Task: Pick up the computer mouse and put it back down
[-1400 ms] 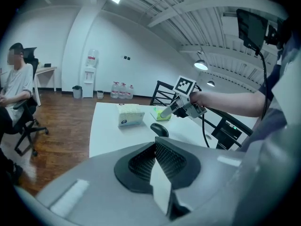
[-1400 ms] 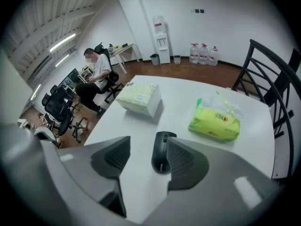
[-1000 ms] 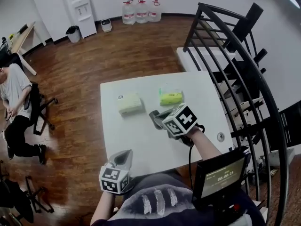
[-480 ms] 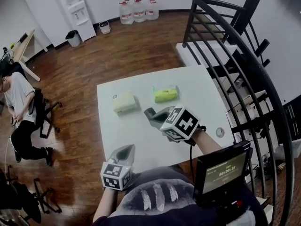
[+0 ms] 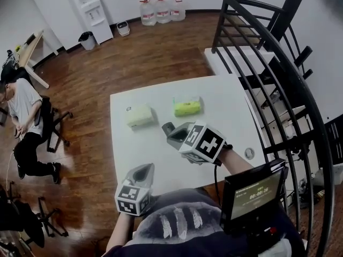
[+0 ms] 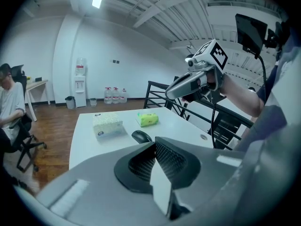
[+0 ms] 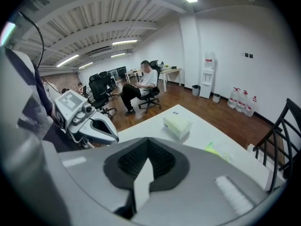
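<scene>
The computer mouse (image 6: pixel 141 136) lies flat on the white tabletop (image 5: pixel 225 106). In the left gripper view it shows just past the tips of the left hand-held gripper (image 5: pixel 140 176), toward 11 o'clock, and nothing touches it. The right hand-held gripper (image 5: pixel 170 131) hangs in the air above the mouse, at about 1 o'clock in that same view, well clear of it. In the head view this gripper covers the mouse. Both hand-held grippers have their jaws pressed together at the tips with nothing between them. The left one sits at the near edge of the tabletop, at 7 o'clock from the right one.

Beyond the mouse are a white tissue pack (image 5: pixel 140 115) at 11 o'clock and a green pack (image 5: pixel 187 106) at 1 o'clock, set apart from each other.

The tabletop stands on a dark wooden floor (image 5: pixel 150 52). At 12 o'clock, along the far wall, are water bottles (image 5: pixel 159 9) and a water dispenser (image 5: pixel 91 4). A black stair railing (image 5: pixel 278 63) runs along at 3 o'clock. A seated person (image 5: pixel 24 116) is at 9 o'clock.
</scene>
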